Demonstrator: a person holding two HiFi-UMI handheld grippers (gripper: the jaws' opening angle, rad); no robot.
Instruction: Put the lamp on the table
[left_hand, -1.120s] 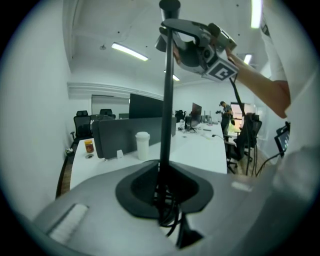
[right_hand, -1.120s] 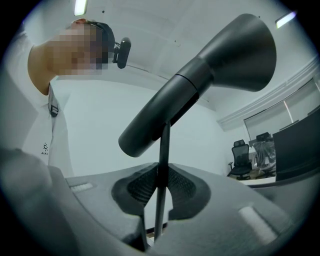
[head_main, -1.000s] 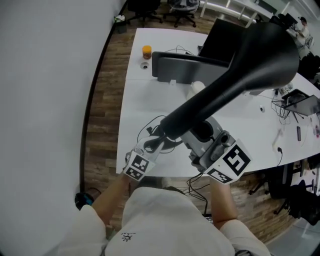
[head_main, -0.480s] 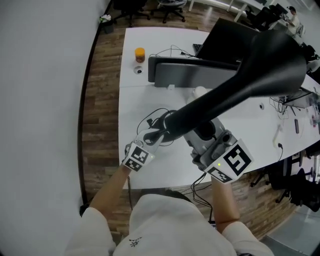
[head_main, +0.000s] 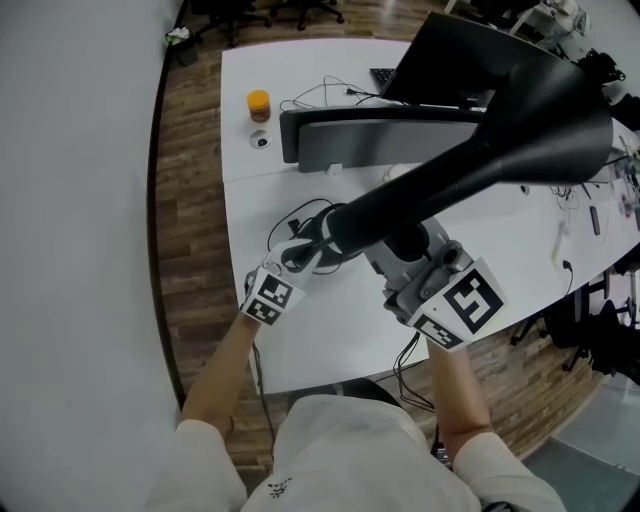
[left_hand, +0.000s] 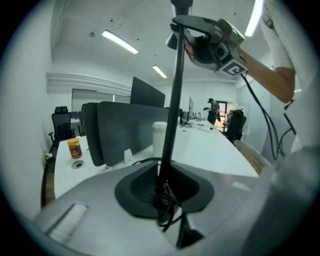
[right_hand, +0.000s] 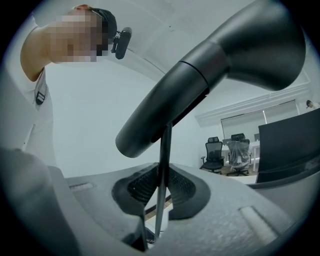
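The black lamp has a big cone shade (head_main: 545, 110) that fills the upper right of the head view, and a thin pole (left_hand: 172, 110) below it. My left gripper (head_main: 305, 252) holds the low end of the pole, together with a bunch of black cable (left_hand: 165, 200). Its jaws (left_hand: 162, 202) are opening slightly with the pole still pressed between them. Higher up, my right gripper (head_main: 405, 255) is shut on the pole (right_hand: 162, 175) just under the shade (right_hand: 220, 65). It also shows at the top of the left gripper view (left_hand: 212, 45). The lamp's base is hidden.
The white table (head_main: 330, 340) lies below both grippers. On it are a grey screen panel (head_main: 380, 140), a black monitor (head_main: 450, 60), an orange jar (head_main: 259, 104), a white cup (left_hand: 160, 137) and loose cables (head_main: 300, 215). A wooden floor and a white wall are on the left.
Both grippers have carried the lamp forward, from the table's near edge to above the tabletop. The grips on the pole look the same.
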